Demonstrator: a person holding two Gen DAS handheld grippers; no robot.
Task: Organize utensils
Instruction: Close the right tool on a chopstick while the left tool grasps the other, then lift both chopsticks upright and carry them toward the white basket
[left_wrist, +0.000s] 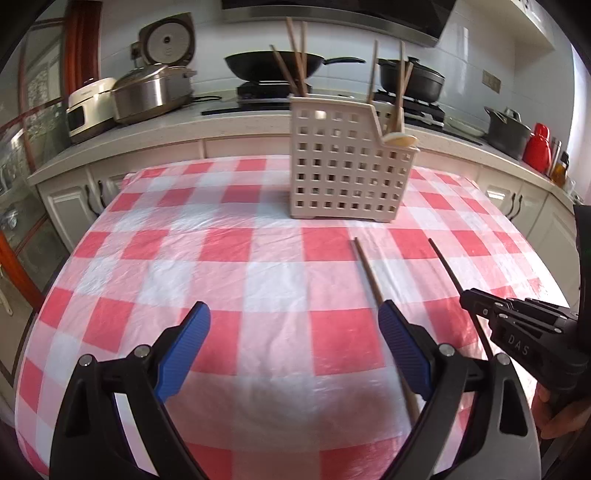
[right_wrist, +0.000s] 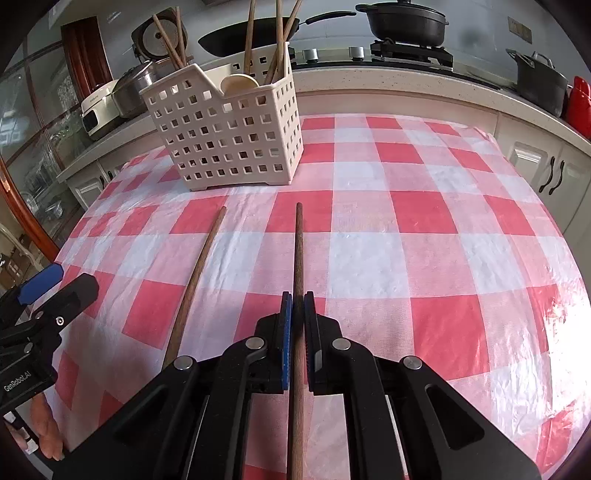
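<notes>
We have a chopstick (right_wrist: 299, 251) pinched tight in our right tongs (right_wrist: 297, 325). The blue pads press on it from both sides, about halfway along the stick. Its long side runs straight out ahead of these tongs, and its far tip points toward the white basket (right_wrist: 236, 140) with the square holes. The basket stands upright on the checked tabletop (right_wrist: 424, 229), ahead of us and a bit to the left in the right view. It already holds other chopsticks and a pale spoon, all standing up.

Our left tongs (left_wrist: 295, 343) are wide open and hold nothing. A second chopstick (left_wrist: 369, 273) lies flat on the tabletop just beside the right blue pad of these tongs. It also points toward the basket. It is not between the pads, it runs along the outside of one pad.

So the right hand is the one that can go to the basket now, and we think the stick must be tipped up so it can drop in from the top. The left hand is nearer to the stick that lies flat.

Some things we cannot see well. The near end of the held stick runs off the bottom of the right view. The low end of the flat stick is hidden behind the black arm of the left tongs. We cannot tell which part of the basket has room.
</notes>
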